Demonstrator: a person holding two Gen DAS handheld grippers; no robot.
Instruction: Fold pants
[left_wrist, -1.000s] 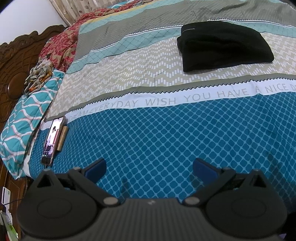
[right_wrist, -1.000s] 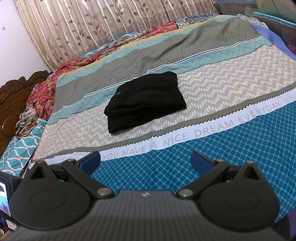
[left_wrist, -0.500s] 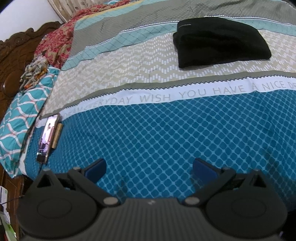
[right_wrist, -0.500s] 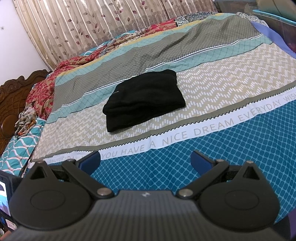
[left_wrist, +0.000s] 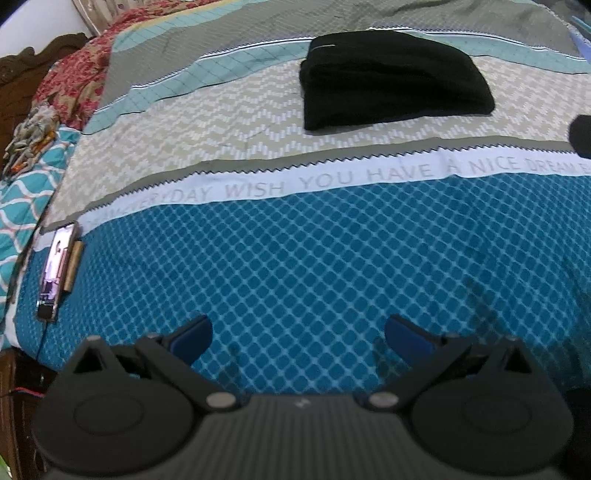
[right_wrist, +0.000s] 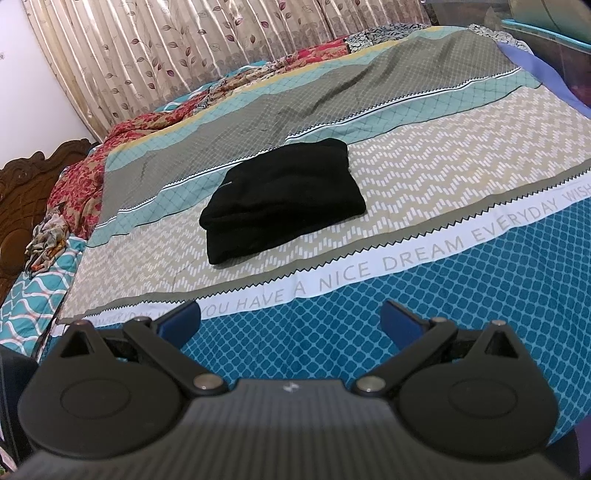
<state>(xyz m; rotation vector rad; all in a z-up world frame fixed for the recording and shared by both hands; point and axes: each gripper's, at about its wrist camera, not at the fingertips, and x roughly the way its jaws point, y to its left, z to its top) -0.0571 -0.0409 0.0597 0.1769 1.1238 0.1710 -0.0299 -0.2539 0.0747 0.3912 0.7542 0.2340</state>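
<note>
We see left gripper (left_wrist: 298, 332) spread wide, holding nothing, hovering over teal diamond-print band; its view has drifted sideways since a second ago, pants now nearer centre. Right gripper (right_wrist: 291, 318) likewise wide and empty, view barely changed. Blue pads (right_wrist: 400, 318) smooth, rounded. Bedsheet (left_wrist: 295, 258) flat woven cotton, striped: teal lattice, white lettered strip, beige zigzag. Pants (right_wrist: 282, 199) black, soft knit, folded into thick rectangle on beige band, well apart from both grippers. Phone (left_wrist: 55, 271) at sheet's left edge. Pleated curtain (right_wrist: 184, 48) behind.
</note>
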